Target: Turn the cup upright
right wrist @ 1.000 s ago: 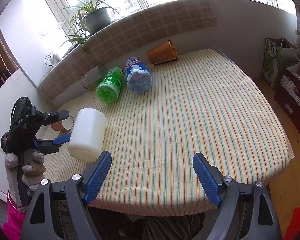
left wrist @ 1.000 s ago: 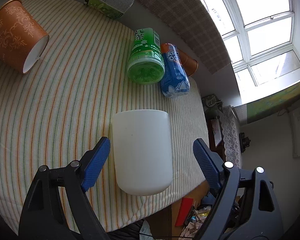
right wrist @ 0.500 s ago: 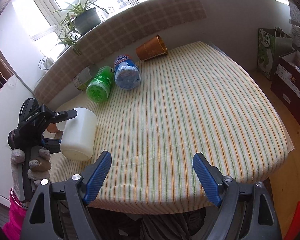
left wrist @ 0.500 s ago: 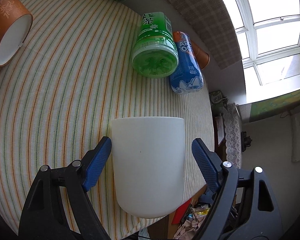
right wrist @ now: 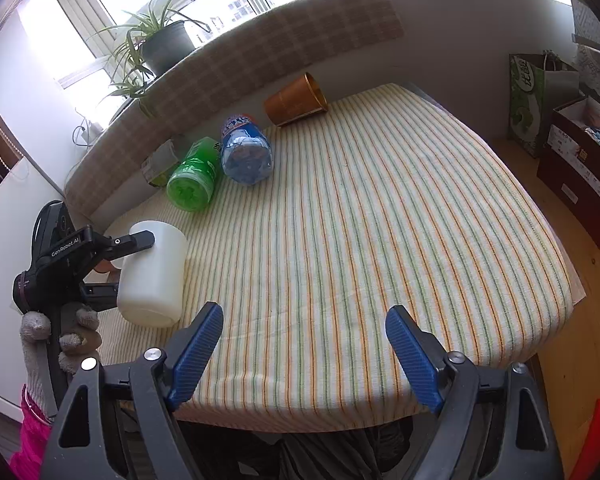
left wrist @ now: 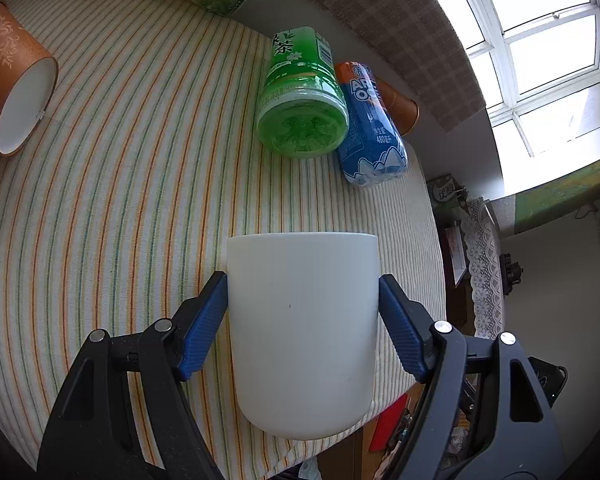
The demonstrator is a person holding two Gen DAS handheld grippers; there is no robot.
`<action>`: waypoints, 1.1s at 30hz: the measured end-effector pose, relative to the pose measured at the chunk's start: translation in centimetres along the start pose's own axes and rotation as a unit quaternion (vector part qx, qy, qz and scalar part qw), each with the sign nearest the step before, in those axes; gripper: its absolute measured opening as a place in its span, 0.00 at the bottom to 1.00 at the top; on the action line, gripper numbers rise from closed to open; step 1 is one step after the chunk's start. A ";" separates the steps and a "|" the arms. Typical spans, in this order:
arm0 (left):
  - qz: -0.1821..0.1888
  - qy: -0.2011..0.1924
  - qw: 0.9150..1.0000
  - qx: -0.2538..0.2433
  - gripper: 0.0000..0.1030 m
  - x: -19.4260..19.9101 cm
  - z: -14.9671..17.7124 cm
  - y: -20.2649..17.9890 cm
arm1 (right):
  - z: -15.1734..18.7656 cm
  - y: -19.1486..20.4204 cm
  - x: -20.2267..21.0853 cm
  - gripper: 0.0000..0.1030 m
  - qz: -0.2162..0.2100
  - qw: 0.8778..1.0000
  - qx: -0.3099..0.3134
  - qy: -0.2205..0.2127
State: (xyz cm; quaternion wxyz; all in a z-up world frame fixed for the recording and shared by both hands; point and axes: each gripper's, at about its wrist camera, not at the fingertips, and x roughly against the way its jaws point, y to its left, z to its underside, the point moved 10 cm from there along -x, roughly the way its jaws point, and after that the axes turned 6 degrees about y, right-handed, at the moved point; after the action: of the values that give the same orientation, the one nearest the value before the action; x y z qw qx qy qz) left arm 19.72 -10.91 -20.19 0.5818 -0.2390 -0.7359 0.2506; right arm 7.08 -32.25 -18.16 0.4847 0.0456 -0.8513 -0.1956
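Left tongs [left wrist: 302, 312] closed from spread to pinching white cup [left wrist: 302, 332] lying on desk's [right wrist: 380, 220] near-left edge; flip could start. Right tongs [right wrist: 304, 356] spread, idle.

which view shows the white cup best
The left wrist view: the white cup fills the middle, squeezed between the left claw's pads. The right wrist view shows it small, lying at the table's left edge.
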 end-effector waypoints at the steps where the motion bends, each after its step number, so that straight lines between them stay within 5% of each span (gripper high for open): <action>1: -0.007 -0.006 1.000 -0.009 0.75 0.3 0.0 -0.1 | 0.0 0.0 0.0 0.83 0.000 1.000 -0.001 0.001; 10: -0.062 -0.061 0.992 -0.086 0.75 2.6 0.7 -2.1 | 0.1 0.7 -0.1 0.83 -0.004 1.000 0.001 0.002; 19: -0.125 -0.110 0.972 -0.163 0.74 3.6 1.0 -4.3 | 0.2 0.7 -0.4 0.83 -0.006 1.000 0.002 0.004; 33: -0.179 -0.130 0.953 -0.208 0.74 2.4 0.7 -5.1 | 0.0 0.3 0.0 0.83 -0.006 1.000 -0.004 0.001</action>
State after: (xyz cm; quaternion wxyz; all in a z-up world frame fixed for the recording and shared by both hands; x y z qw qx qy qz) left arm 18.23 -13.36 -15.25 0.4538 -0.1841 -0.8718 0.0127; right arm 7.09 -31.97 -18.09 0.4844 0.0491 -0.8499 -0.2016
